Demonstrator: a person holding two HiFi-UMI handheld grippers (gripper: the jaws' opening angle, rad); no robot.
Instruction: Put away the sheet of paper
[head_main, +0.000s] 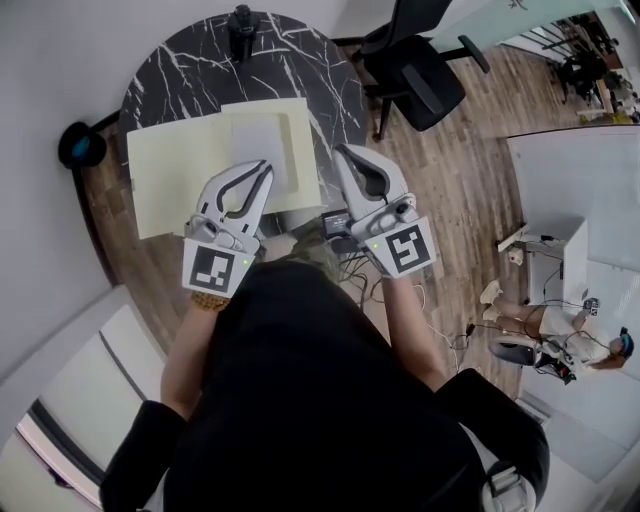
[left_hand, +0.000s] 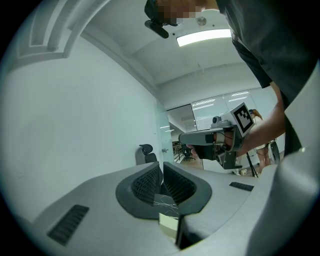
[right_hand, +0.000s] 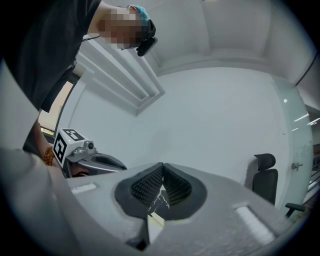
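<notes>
Left gripper (left_hand: 161, 168): jaws drawn almost together, ribbed pads meeting at the tips, nothing pinched. Held level over the near edge of the sheet of paper (head_main: 262, 135); contact with the sheet not to be told.

Right gripper (right_hand: 162, 167): jaws pressed fully together, likewise empty. Held level just right of the left gripper, tips over bare table (head_main: 290, 55) just beside the right edge of the folder (head_main: 170, 175).

Sheet of paper: white, lying flat on the right part of the pale yellow folder, not yet put away.

Folder: spread flat across the near half of the round table of black marble with white veins.

Small black object (head_main: 241, 28) at the far rim of the table, well apart from the folder. Black office chair (head_main: 415, 65) on the wooden floor (head_main: 450, 170) right of the table. Person's dark top (head_main: 320, 400) below both grippers in the head view.
</notes>
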